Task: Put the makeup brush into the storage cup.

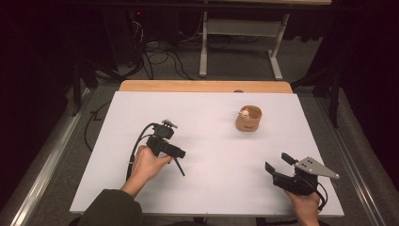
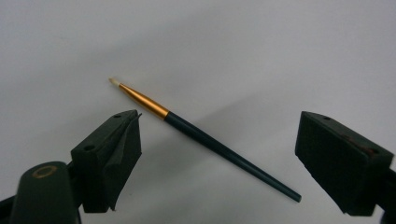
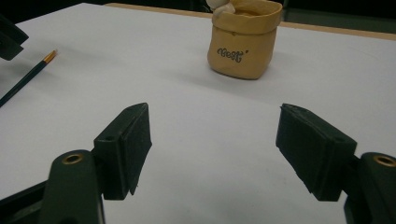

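A small tan pouch (image 1: 248, 119) stood upright on the white tabletop (image 1: 211, 117), toward its far right part. It carried dark lettering on its front, and something small and white showed at its open top. Behind the tabletop, dark cables (image 1: 157, 56) lay on the grey floor (image 1: 235, 61) near a pale metal frame (image 1: 240, 28).

Dk-green brush (image 2: 219, 147) w/ gold ferrule, tan pouch (image 3: 244, 38) w/ dk lettering, white table (image 1: 211, 141).

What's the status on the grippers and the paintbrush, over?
Left gripper open, jaws either side of the paintbrush, not gripping. Brush flat on the white table. Right gripper open, empty, facing the tan pouch. Nothing in the way.
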Action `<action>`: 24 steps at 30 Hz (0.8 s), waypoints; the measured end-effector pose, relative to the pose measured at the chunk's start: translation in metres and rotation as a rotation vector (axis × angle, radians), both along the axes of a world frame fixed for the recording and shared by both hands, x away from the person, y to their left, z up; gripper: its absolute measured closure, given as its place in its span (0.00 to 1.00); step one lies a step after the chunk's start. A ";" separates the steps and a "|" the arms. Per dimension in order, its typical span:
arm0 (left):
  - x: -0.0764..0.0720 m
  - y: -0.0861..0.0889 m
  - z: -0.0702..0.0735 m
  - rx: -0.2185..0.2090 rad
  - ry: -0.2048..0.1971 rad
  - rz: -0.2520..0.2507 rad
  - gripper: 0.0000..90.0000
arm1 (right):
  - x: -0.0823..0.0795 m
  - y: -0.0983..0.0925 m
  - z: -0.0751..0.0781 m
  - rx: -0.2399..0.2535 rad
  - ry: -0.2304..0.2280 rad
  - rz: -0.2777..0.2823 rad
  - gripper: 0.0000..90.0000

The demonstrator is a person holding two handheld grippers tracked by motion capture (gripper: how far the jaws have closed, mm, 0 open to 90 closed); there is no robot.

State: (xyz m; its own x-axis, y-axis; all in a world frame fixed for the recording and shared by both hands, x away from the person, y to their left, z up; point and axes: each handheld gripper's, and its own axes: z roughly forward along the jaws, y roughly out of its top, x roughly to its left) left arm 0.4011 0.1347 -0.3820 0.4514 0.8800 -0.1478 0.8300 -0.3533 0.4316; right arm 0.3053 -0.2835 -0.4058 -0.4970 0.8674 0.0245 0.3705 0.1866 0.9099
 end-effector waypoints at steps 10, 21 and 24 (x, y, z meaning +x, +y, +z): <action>0.002 0.000 -0.011 0.018 0.031 0.010 0.17 | 0.000 0.000 0.000 0.003 0.002 0.000 0.32; 0.003 -0.004 -0.018 0.046 0.044 0.000 0.18 | 0.000 0.000 0.000 0.003 0.003 0.000 0.32; 0.003 -0.005 -0.020 0.053 0.045 0.001 0.19 | 0.000 0.000 0.000 0.001 -0.001 0.002 0.32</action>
